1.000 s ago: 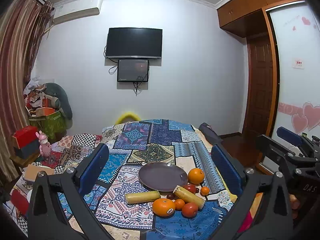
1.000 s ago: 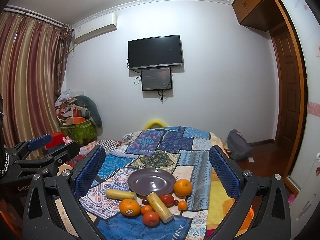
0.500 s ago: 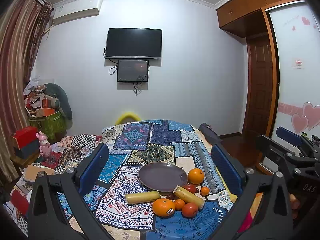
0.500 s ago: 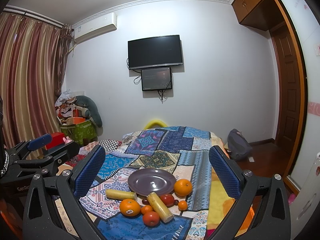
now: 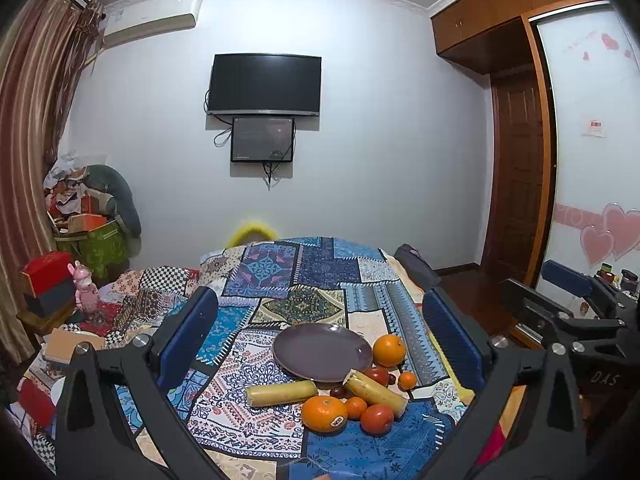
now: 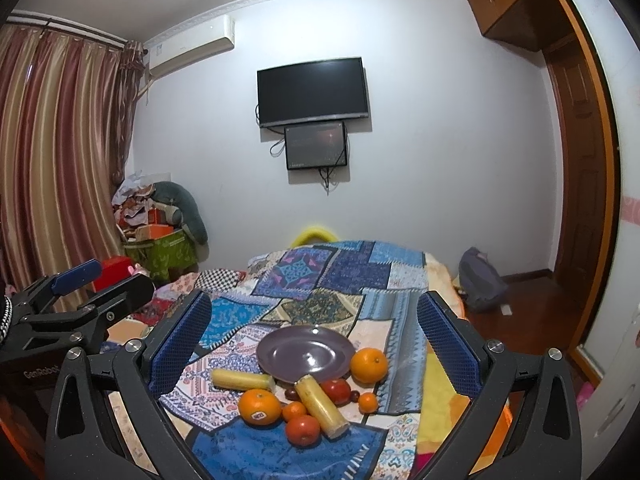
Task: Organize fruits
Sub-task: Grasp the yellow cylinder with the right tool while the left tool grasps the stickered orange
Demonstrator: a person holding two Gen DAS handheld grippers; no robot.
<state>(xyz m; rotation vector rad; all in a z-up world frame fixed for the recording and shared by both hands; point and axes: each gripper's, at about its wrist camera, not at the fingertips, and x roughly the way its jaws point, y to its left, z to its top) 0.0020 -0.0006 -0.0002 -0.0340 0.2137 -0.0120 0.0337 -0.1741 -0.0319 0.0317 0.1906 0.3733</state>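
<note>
I see a round purple plate (image 6: 306, 354) lying on a patchwork quilt (image 6: 320, 280) that covers a bed; nothing sits on the plate. The fruit lies on the quilt just beside its near and right rim. A large orange (image 6: 369, 365) rests at the plate's right edge. A second large orange (image 6: 259, 407), nearer me, carries a small dark sticker whose writing I cannot read. Two pale yellow cylinders lie there too: one (image 6: 242, 380) to the left, the other (image 6: 321, 405) angled among small tangerines (image 6: 303, 430), a red tomato (image 6: 336, 391) and dark grapes (image 6: 353, 396). My left gripper (image 5: 320, 340) is spread wide and holds nothing, hovering above the quilt. My right gripper (image 6: 314, 344) is likewise spread wide and empty. In the right wrist view, the left gripper's body reads "GenRobot".
</note>
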